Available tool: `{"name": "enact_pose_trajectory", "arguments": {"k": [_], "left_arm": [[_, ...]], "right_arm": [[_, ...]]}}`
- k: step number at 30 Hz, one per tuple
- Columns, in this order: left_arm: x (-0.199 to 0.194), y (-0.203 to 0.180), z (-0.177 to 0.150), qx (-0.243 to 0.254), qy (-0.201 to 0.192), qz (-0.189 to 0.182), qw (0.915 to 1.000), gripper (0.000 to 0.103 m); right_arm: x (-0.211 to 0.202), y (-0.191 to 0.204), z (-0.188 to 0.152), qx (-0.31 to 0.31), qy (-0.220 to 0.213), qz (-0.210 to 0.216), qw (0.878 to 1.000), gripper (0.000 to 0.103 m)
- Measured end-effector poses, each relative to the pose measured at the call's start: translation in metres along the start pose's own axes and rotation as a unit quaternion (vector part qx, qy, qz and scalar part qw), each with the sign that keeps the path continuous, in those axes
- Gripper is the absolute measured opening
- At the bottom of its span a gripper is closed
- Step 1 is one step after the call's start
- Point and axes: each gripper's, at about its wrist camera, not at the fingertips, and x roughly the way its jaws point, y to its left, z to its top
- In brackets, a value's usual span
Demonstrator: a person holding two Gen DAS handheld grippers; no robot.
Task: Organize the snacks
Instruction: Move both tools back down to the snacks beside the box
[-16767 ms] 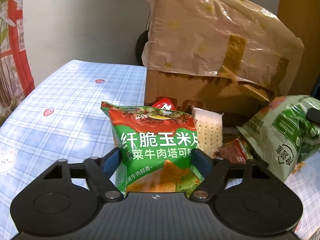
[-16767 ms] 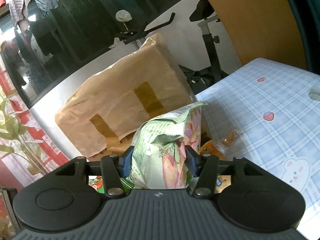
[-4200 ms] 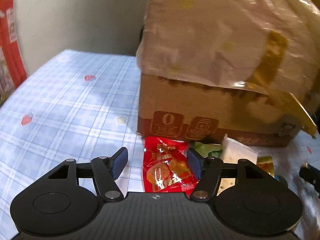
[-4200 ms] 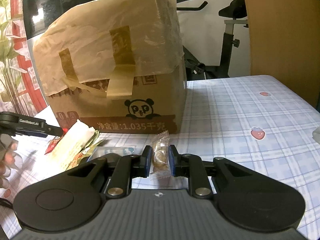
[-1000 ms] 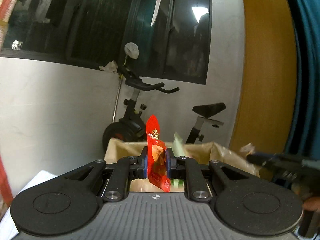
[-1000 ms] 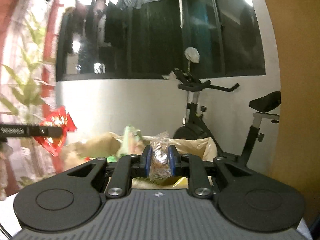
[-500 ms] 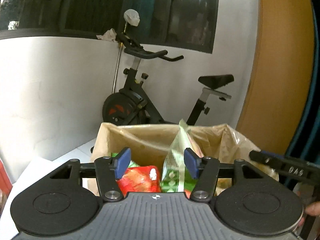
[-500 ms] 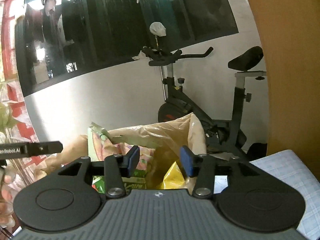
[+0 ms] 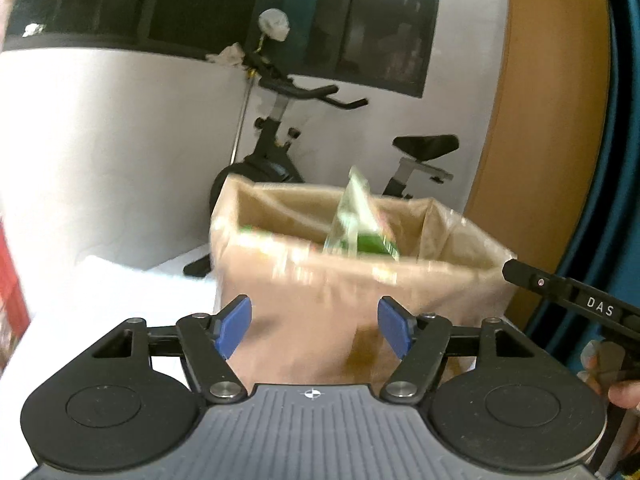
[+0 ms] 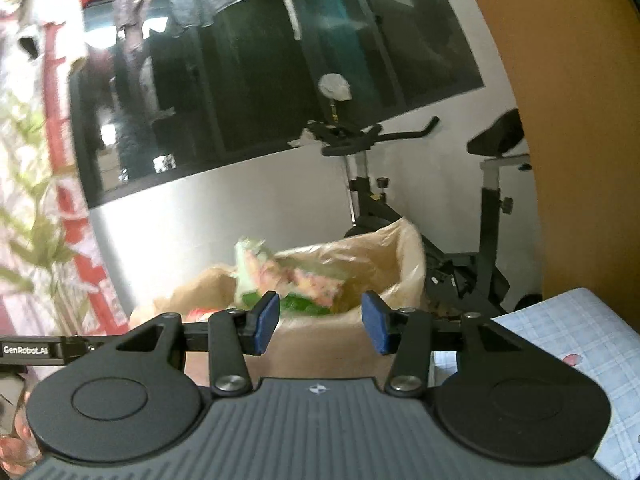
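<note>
The left gripper (image 9: 314, 326) is opening, nothing between its jaws; the right gripper (image 10: 320, 322) is standing apart, empty; a green snack bag (image 9: 358, 220) is pointing upward, long axis upright, inside the lined box (image 9: 340, 296) just beyond.

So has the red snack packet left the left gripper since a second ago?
Yes. The left gripper is opening with nothing between its pads; against the box rim the packet is gone, presumably dropped inside.

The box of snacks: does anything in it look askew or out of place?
Yes. In the box, one green bag stands on end, tilted, and its top pokes above the rim instead of lying flat with the other snacks. The plastic liner is crumpled over the edge. The blur hides any finer detail.
</note>
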Motion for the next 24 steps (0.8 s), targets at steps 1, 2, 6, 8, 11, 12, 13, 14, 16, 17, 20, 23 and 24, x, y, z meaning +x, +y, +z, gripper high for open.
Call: {"name": "enact_pose_trajectory", "arguments": {"k": [1, 2, 6, 8, 11, 12, 13, 14, 16, 17, 20, 23, 24], "left_arm": [[-0.002, 0.001, -0.007, -0.006, 0.005, 0.001, 1.0, 0.072], [-0.003, 0.002, -0.014, -0.012, 0.011, 0.002, 0.9999, 0.072], [-0.011, 0.005, -0.044, -0.011, 0.016, 0.041, 0.999, 0.072], [-0.011, 0.005, -0.059, -0.002, 0.022, 0.057, 0.9981, 0.072], [-0.009, 0.01, -0.077, -0.008, 0.038, 0.061, 0.9974, 0.072], [-0.008, 0.012, -0.081, -0.013, 0.042, 0.064, 0.997, 0.072], [-0.008, 0.014, -0.085, -0.019, 0.047, 0.066, 0.9965, 0.071], [-0.007, 0.017, -0.089, -0.024, 0.052, 0.068, 0.996, 0.071], [-0.005, 0.019, -0.095, -0.027, 0.059, 0.073, 0.9952, 0.071], [-0.005, 0.021, -0.098, -0.03, 0.061, 0.077, 0.9947, 0.071], [-0.001, 0.026, -0.103, -0.044, 0.067, 0.08, 0.9936, 0.071], [-0.002, 0.027, -0.112, -0.053, 0.076, 0.081, 0.9924, 0.071], [0.0, 0.028, -0.114, -0.056, 0.081, 0.08, 0.992, 0.071]], "right_arm": [[-0.002, 0.004, -0.007, -0.007, 0.003, 0.003, 1.0, 0.05], [-0.005, 0.01, -0.014, -0.014, 0.007, 0.008, 1.0, 0.05], [-0.01, 0.025, -0.048, -0.044, 0.042, 0.032, 0.998, 0.05], [-0.014, 0.03, -0.066, -0.041, 0.068, 0.043, 0.996, 0.05], [-0.014, 0.031, -0.093, -0.027, 0.115, 0.056, 0.991, 0.05], [-0.013, 0.033, -0.102, -0.026, 0.131, 0.06, 0.989, 0.05], [-0.014, 0.034, -0.109, -0.029, 0.141, 0.063, 0.988, 0.05], [-0.014, 0.037, -0.117, -0.035, 0.154, 0.067, 0.985, 0.05], [-0.012, 0.044, -0.127, -0.061, 0.177, 0.077, 0.979, 0.05], [-0.011, 0.049, -0.132, -0.08, 0.189, 0.08, 0.975, 0.05], [-0.008, 0.063, -0.145, -0.136, 0.229, 0.101, 0.959, 0.05], [-0.006, 0.067, -0.156, -0.146, 0.266, 0.123, 0.945, 0.055], [-0.006, 0.067, -0.159, -0.148, 0.276, 0.125, 0.941, 0.058]]}}
